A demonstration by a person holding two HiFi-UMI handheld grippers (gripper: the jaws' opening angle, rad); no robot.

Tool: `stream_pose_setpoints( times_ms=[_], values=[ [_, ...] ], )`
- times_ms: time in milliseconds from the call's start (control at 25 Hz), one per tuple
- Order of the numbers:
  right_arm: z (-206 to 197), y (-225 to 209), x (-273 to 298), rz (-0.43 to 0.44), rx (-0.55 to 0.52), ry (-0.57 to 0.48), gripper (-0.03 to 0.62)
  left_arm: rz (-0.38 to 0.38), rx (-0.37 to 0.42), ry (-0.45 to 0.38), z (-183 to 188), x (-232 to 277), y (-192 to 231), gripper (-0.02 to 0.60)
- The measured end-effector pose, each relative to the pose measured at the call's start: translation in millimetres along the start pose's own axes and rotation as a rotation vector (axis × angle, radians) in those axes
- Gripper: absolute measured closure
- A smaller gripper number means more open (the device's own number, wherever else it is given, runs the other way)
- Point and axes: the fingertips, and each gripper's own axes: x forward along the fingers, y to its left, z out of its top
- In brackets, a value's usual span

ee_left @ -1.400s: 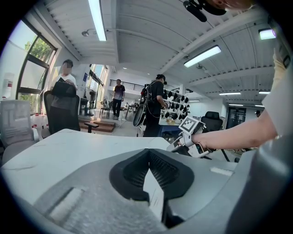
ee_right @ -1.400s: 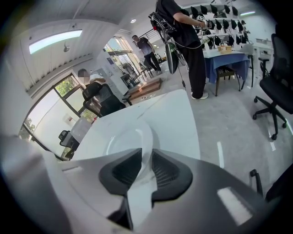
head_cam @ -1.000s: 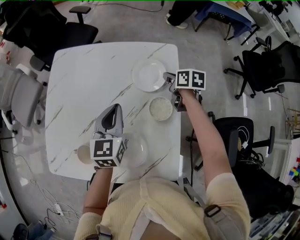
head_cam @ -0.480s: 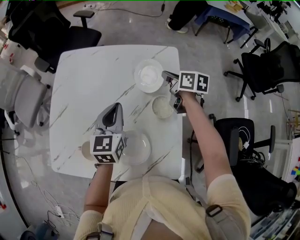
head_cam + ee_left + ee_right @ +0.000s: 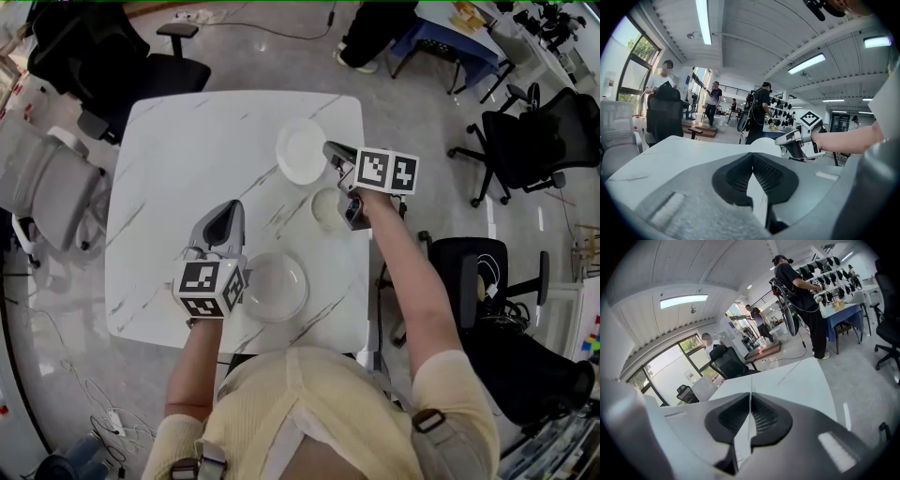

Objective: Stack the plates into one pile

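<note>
My right gripper has just been closing and is shut on the near rim of a large white plate, which hangs tilted above the table's far right part. The plate's edge shows as a thin white strip between the right gripper's jaws. A smaller white plate lies on the table just below that gripper. A wide shallow plate rests near the front edge, to the right of my left gripper. The left gripper is shut and holds nothing. From the left gripper view, the held plate shows ahead.
The white marble table is bare over its left half. Office chairs stand to the right and at the far left. People stand among desks in the room beyond the table.
The right gripper closed on the large plate's rim and raised it off the table, tilting it. The left gripper shifted slightly; its cube now covers the small round thing at the front left.
</note>
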Motion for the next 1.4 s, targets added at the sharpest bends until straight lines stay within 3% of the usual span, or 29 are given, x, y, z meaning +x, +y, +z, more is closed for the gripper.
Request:
stream_pose_setpoints(
  times_ms=[560, 1400],
  values=[
    [-15.4, 70.9, -45.9, 0.115, -0.028, -0.048, 0.579, -0.024, 0.014, -0.04, 17.6, -36.6, 4.4, 0.575],
    [-96.7, 113.7, -89.5, 0.254, 0.017, 0.057, 0.579, -0.009, 0.035, -0.026, 7.1, -80.0, 1.8, 0.575]
  ],
)
